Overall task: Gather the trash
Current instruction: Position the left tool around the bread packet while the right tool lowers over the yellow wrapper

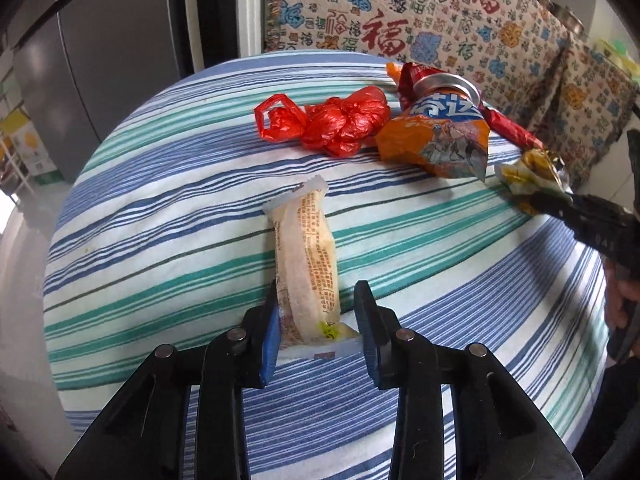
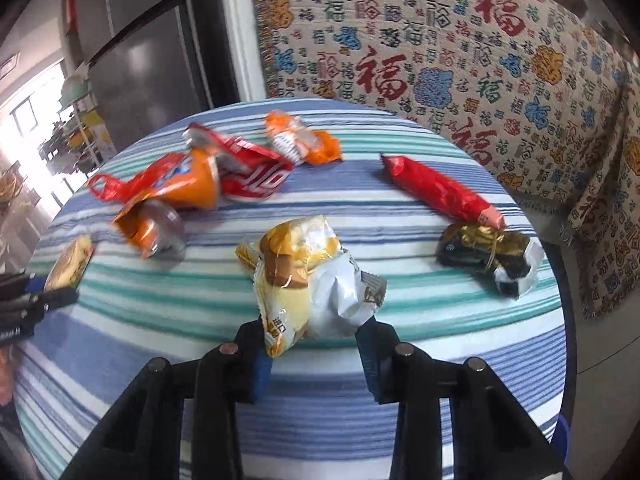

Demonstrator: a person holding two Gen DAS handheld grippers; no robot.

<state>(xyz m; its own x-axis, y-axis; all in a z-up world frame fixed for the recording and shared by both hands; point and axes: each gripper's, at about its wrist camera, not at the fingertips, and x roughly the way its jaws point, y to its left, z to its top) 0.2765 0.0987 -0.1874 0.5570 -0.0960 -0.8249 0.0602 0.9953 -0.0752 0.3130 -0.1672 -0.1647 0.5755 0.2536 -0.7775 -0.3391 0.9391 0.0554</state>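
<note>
My left gripper (image 1: 320, 322) is shut on the near end of a long pale-yellow snack wrapper (image 1: 308, 256), which points away over the striped tablecloth (image 1: 160, 240). In the right wrist view, my right gripper (image 2: 312, 332) is shut on a crumpled yellow-and-white bag (image 2: 308, 280), held just above the cloth. More trash lies farther back: a red plastic bag (image 1: 336, 124), an orange bag (image 1: 436, 140) leaning on a drink can (image 1: 446, 88), a long red wrapper (image 2: 440, 188), a black-and-gold wrapper (image 2: 488, 256) and a small orange wrapper (image 2: 300, 140).
The round table drops off at its edges on all sides. A sofa under a patterned cover (image 1: 440, 12) stands close behind and to the right. A grey fridge (image 1: 100, 60) is at the back left. A hand (image 1: 624, 304) holds the other gripper at the right edge.
</note>
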